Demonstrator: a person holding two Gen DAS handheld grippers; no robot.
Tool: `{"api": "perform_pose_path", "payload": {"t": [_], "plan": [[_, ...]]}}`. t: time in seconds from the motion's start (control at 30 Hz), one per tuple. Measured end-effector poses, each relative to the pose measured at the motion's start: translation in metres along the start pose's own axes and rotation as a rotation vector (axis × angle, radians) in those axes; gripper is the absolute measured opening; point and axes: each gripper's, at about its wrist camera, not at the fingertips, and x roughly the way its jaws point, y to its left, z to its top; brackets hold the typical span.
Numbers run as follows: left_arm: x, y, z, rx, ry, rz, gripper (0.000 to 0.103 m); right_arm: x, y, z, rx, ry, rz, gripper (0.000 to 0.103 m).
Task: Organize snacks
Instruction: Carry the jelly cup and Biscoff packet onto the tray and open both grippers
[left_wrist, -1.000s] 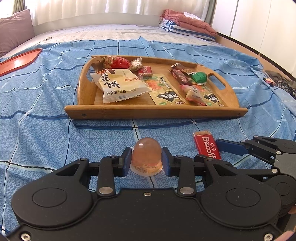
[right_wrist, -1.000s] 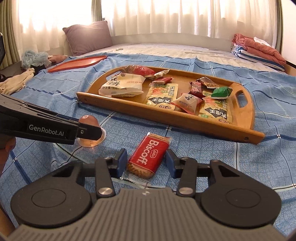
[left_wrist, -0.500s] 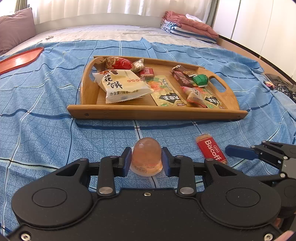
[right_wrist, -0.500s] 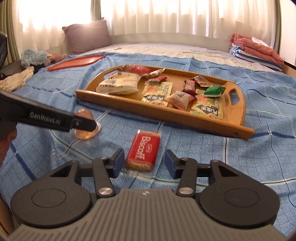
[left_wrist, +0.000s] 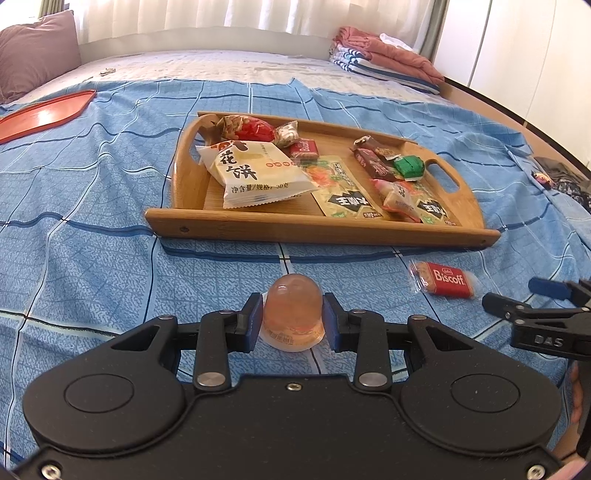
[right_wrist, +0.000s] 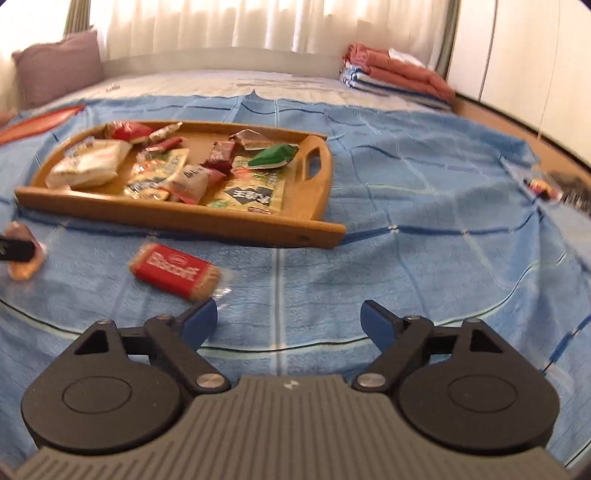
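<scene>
nearest in the left wrist view, the left gripper (left_wrist: 292, 319) is clenched on a jelly cup (left_wrist: 292, 312): both blue pads press its clear sides, and its base sits on or just above the blue bedspread (left_wrist: 92, 266). the grip looks low and centred, which suits a smooth dome. to do this step well, i would keep the squeeze light, since the soft cup could bulge or pop out forward, and lift it straight before carrying it.

in the right wrist view, the right gripper (right_wrist: 289, 320) has its jaws opening wide with nothing between them. the biscuit packet (right_wrist: 173, 270) lies flat on the bedspread just beyond and to the left of the left fingertip, apart from it, turned at a slant. this view is blurred, so i cannot tell whether the crinkled wrapper end touches the pad. a good pick here calls for lining the jaws across the packet's short sides and coming down over the middle, not the loose wrapper ends.

farther off, the wooden tray (left_wrist: 317, 230) rests on the bedspread, already holding a large white packet (left_wrist: 255, 173), green-and-black sachets, a green candy (left_wrist: 408, 167) and other wrapped snacks. the barest wood shows at the far middle. the near wall stands up from the bed, so each snack must clear it and be set down, not dropped on the pile. a red tray (left_wrist: 40, 114) lies far left, and folded bedding (left_wrist: 388, 62) sits at the far right.
</scene>
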Motion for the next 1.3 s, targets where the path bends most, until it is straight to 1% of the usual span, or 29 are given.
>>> {"api": "perform_pose_path", "payload": {"t": [0.03,0.1,0.2,0.3,0.4,0.47,0.5,0.53,0.57,0.63,0.7,0.8,0.9,1.0,1.07,1.2,1.27,1.3], "plan": [[0.000,0.000,0.000,-0.003,-0.003,0.002,0.033,-0.002,-0.001,0.000,0.031,0.000,0.037,0.096],[0.000,0.001,0.001,-0.008,-0.007,0.004,0.033,-0.007,0.002,0.001,0.083,-0.009,0.090,0.101],[0.000,0.002,0.002,-0.017,-0.012,0.003,0.033,-0.005,0.015,0.003,0.138,-0.011,0.138,0.102],[-0.002,0.003,0.003,-0.018,-0.021,0.007,0.033,0.005,0.034,0.008,0.173,-0.002,0.129,0.102],[-0.003,0.005,0.005,-0.017,-0.036,0.016,0.033,0.016,0.049,0.012,0.198,0.011,0.066,0.102],[-0.002,0.005,0.006,-0.017,-0.042,0.020,0.033,0.023,0.057,0.012,0.195,0.022,0.044,0.102],[-0.002,0.005,0.006,-0.018,-0.044,0.021,0.033,0.024,0.060,0.011,0.189,0.021,0.038,0.101],[-0.002,0.006,0.006,-0.018,-0.046,0.021,0.033,0.025,0.062,0.011,0.183,0.010,0.037,0.097],[-0.002,0.006,0.007,-0.017,-0.048,0.021,0.033,0.026,0.062,0.010,0.182,0.000,0.041,0.095],[-0.001,0.005,0.007,-0.012,-0.052,0.021,0.033,0.025,0.060,0.009,0.187,-0.014,0.043,0.085],[-0.001,0.004,0.007,-0.008,-0.054,0.021,0.033,0.024,0.056,0.010,0.193,-0.022,0.045,0.079],[0.000,0.002,0.009,-0.008,-0.059,0.014,0.033,0.021,0.049,0.011,0.209,-0.023,0.075,0.077],[-0.001,0.000,0.010,-0.004,-0.065,0.007,0.033,0.016,0.045,0.011,0.205,-0.040,0.111,0.071],[-0.002,-0.003,0.013,-0.001,-0.071,0.002,0.033,0.011,0.044,0.012,0.188,-0.056,0.124,0.070],[-0.003,-0.004,0.016,0.002,-0.077,0.001,0.033,0.009,0.044,0.013,0.174,-0.063,0.129,0.067],[-0.005,-0.007,0.020,0.010,-0.088,-0.001,0.033,0.007,0.042,0.015,0.172,-0.069,0.131,0.066],[-0.006,-0.008,0.021,0.014,-0.089,-0.003,0.033,0.008,0.040,0.014,0.175,-0.066,0.126,0.070],[-0.005,-0.009,0.020,0.016,-0.086,-0.002,0.033,0.009,0.040,0.013,0.175,-0.059,0.119,0.074]]}}
